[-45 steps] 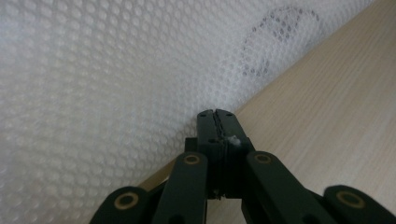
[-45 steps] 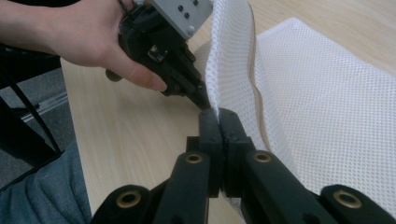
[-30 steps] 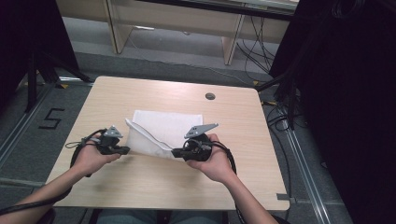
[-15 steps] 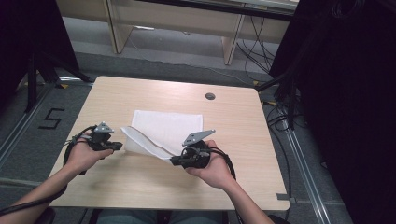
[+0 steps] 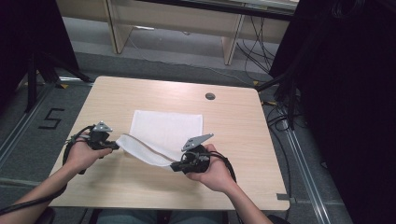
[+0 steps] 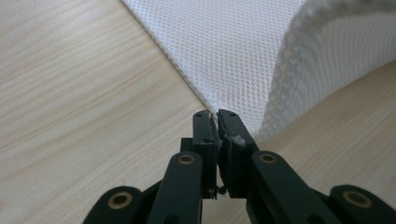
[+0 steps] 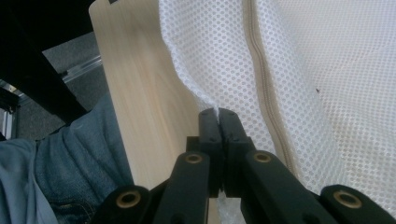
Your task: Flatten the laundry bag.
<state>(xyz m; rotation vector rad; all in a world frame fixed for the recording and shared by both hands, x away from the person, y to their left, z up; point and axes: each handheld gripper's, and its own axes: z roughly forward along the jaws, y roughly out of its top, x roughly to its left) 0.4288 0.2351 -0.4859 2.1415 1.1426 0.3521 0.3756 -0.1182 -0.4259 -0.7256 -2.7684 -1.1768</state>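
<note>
High view showed a white mesh cloth (image 5: 166,130) lying near the middle of the light wooden surface (image 5: 233,121), most of it flat, with its near edge lifted into a sagging strip strung between the two claws. At the left edge of the surface, the left claw (image 5: 115,145) sat in the person's left hand (image 5: 81,154), pointing toward the middle; its jaws were pressed together on the left corner of the cloth, which the left gripper view showed as a sliver of mesh (image 6: 243,60) pinched at the tips (image 6: 215,116), the fabric curling up just beyond them. Toward the near edge, right of the middle, the right claw (image 5: 173,166) sat in the right hand (image 5: 212,170), jaws clamped tight on the other near corner; the right gripper view showed the mesh (image 7: 299,79) with its seam rising from the closed tips (image 7: 217,113), and blue jeans (image 7: 65,158) beyond the surface's near edge
</note>
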